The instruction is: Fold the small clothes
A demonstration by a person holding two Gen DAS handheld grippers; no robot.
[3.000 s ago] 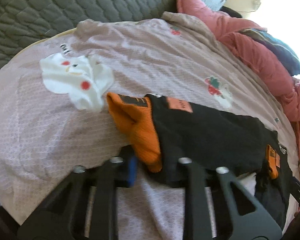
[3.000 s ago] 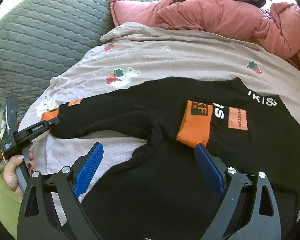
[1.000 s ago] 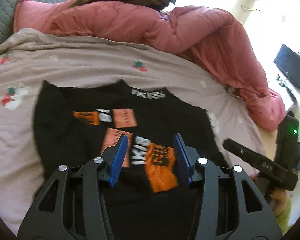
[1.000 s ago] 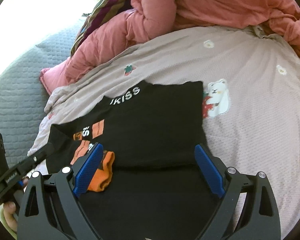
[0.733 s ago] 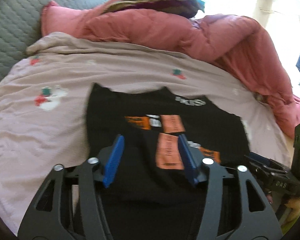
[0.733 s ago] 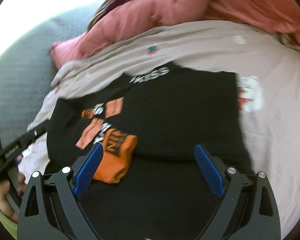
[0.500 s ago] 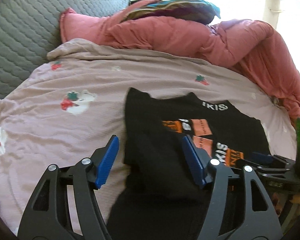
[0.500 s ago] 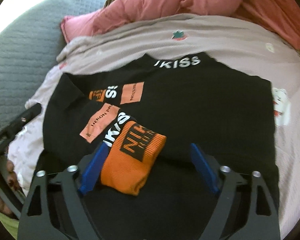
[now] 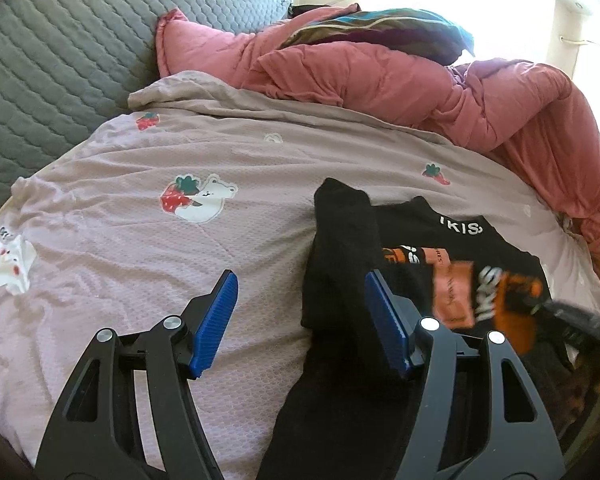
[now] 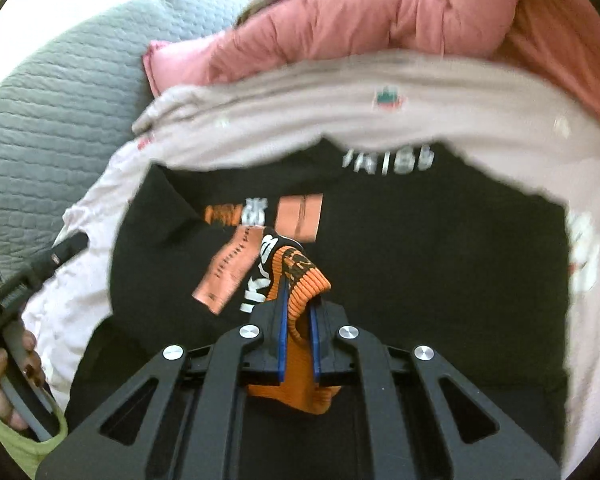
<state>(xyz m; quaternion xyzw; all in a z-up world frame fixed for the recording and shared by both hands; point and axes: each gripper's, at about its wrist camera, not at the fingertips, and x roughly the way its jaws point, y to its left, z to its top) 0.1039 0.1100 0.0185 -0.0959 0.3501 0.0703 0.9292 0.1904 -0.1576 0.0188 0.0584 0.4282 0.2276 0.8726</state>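
A black sweater (image 10: 420,264) with orange patches and white lettering lies flat on the pale pink bedsheet (image 9: 140,264), its sleeves folded across the chest. My right gripper (image 10: 298,308) is shut on the orange ribbed cuff (image 10: 300,276) of one sleeve and lifts it slightly off the body. In the left wrist view the sweater (image 9: 340,248) lies to the right, and the cuff (image 9: 516,308) shows blurred at the right edge. My left gripper (image 9: 300,320) stands open over the sweater's left folded edge, with one pad above the black cloth and nothing pressed between the pads.
A crumpled pink duvet (image 9: 420,88) and a striped pillow (image 9: 380,28) lie along the far side of the bed. A grey quilted cushion (image 9: 60,60) is at the back left. A small white garment (image 9: 8,268) rests at the left. A hand (image 10: 4,380) in a green sleeve holds the left gripper.
The right gripper has closed from wide open onto the orange cuff. The left gripper has swung left to the sweater's left edge and its jaws have widened.
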